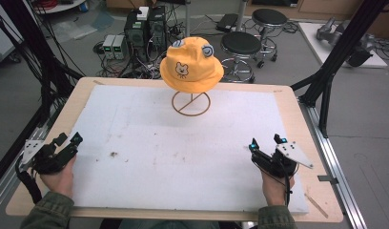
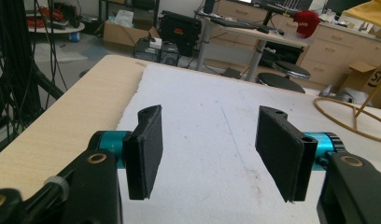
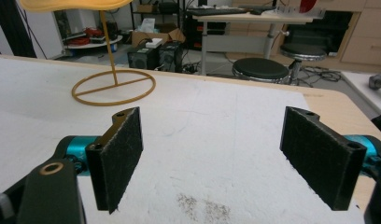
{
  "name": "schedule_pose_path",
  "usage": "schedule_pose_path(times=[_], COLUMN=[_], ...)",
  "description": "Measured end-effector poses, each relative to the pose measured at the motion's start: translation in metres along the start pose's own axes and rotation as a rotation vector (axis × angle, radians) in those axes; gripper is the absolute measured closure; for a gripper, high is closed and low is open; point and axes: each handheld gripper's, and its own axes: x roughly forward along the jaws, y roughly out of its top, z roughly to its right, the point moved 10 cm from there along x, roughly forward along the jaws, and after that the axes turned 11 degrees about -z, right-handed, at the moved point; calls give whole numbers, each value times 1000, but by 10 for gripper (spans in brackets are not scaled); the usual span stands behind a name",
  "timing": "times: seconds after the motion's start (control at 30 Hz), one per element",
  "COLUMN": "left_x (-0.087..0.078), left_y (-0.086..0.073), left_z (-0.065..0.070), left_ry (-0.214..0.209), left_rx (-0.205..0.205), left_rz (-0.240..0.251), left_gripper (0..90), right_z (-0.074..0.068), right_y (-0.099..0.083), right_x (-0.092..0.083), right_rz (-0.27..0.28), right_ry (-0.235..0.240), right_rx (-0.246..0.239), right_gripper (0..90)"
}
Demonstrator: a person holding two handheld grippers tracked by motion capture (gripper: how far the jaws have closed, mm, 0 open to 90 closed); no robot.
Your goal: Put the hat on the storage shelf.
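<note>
Left gripper (image 1: 71, 143) held at near left corner of tabletop (image 1: 288, 102), jaws spread, nothing between. Right gripper (image 1: 266, 143) held near right edge, near side, jaws likewise spread, empty. Yellow hat (image 1: 191, 65) perched on wire stand (image 1: 190, 103) at far edge, about mid-width, well apart from both grippers. Hat judged slightly nearer right gripper; reach forward and inward needed from either side.

Even, soft indoor light, faint shadows, no glare; all views slightly grainy and soft.
</note>
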Motion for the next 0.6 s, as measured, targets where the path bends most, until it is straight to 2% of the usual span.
schedule_pose_path(times=[0.17,0.27,0.4,0.43,0.5,0.57,0.6], left_x=[0,0,3,3,4,5,6], left_y=[-1,-1,-3,-3,-3,-2,-2], left_z=[1,1,4,4,6,8,8], left_ry=[-6,-7,-20,-23,-28,-31,-32], left_rx=[1,0,-1,1,2,5,5], left_rz=[-6,-7,-18,-22,-19,-20,-17], left_gripper=[416,416,415,415,416,415,415], right_z=[2,2,-3,-5,-7,-4,-2], right_y=[-14,-24,-31,-33,-35,-41,-42], right_x=[0,2,1,1,-2,-1,-2], right_rz=[-21,-80,-113,-116,-76,-89,-91], right_ry=[-2,-1,-9,-9,-13,-26,-27], right_rx=[8,24,11,5,-5,-7,9], right_gripper=[185,160,155,156,161,161,161])
